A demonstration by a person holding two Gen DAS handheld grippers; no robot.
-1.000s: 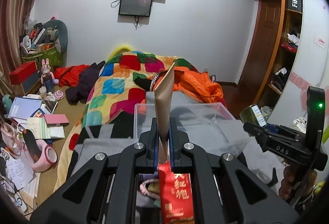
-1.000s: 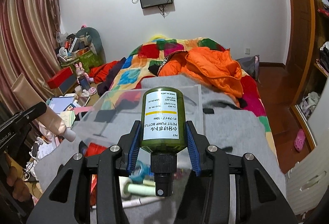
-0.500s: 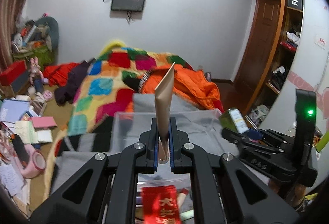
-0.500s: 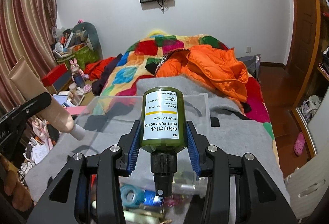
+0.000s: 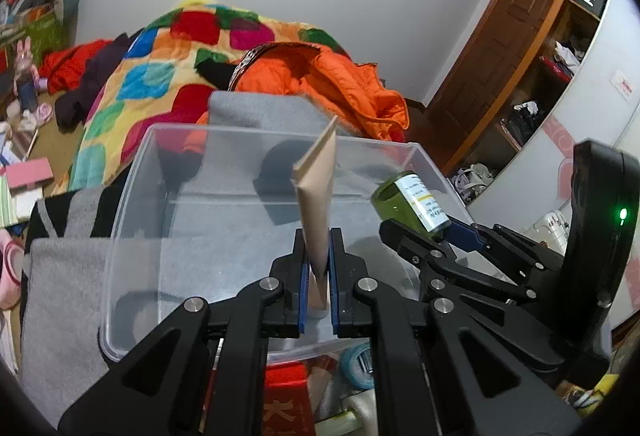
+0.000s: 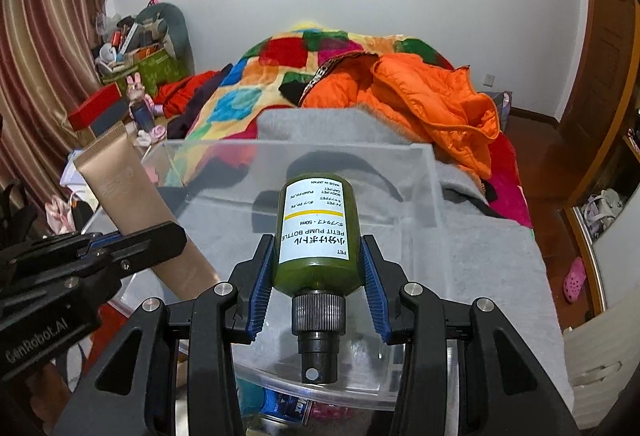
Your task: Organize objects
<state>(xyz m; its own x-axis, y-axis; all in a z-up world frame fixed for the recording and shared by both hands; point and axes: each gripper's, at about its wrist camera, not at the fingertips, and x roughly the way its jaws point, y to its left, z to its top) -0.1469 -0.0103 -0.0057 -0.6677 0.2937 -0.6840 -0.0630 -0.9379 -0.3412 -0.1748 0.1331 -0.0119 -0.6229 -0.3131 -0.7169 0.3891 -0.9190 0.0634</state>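
Observation:
My left gripper (image 5: 319, 268) is shut on a tan cosmetic tube (image 5: 316, 203), cap end near the camera, crimped end pointing away. It hangs over a clear plastic bin (image 5: 132, 195) that rests on a grey blanket. The right gripper (image 6: 316, 268) is shut on a green pump bottle (image 6: 316, 232) with a white label, its black pump toward the camera, also above the bin (image 6: 424, 187). Each gripper shows in the other's view: the right gripper (image 5: 444, 232) with its bottle (image 5: 408, 201) at the right, the left gripper (image 6: 132, 240) with its tube (image 6: 132, 207) at the left.
Below the bin's near rim lie loose items: a red packet (image 5: 288, 404), a blue tape roll (image 5: 360, 360) and a blue can (image 6: 284, 406). An orange jacket (image 6: 420, 99) and patchwork quilt (image 5: 160, 67) cover the bed behind. Clutter fills the floor at left; a wooden shelf (image 5: 532, 67) stands right.
Both grippers have tilted down and moved forward over the clear bin, which now fills the middle of each view. Both grips are unchanged.

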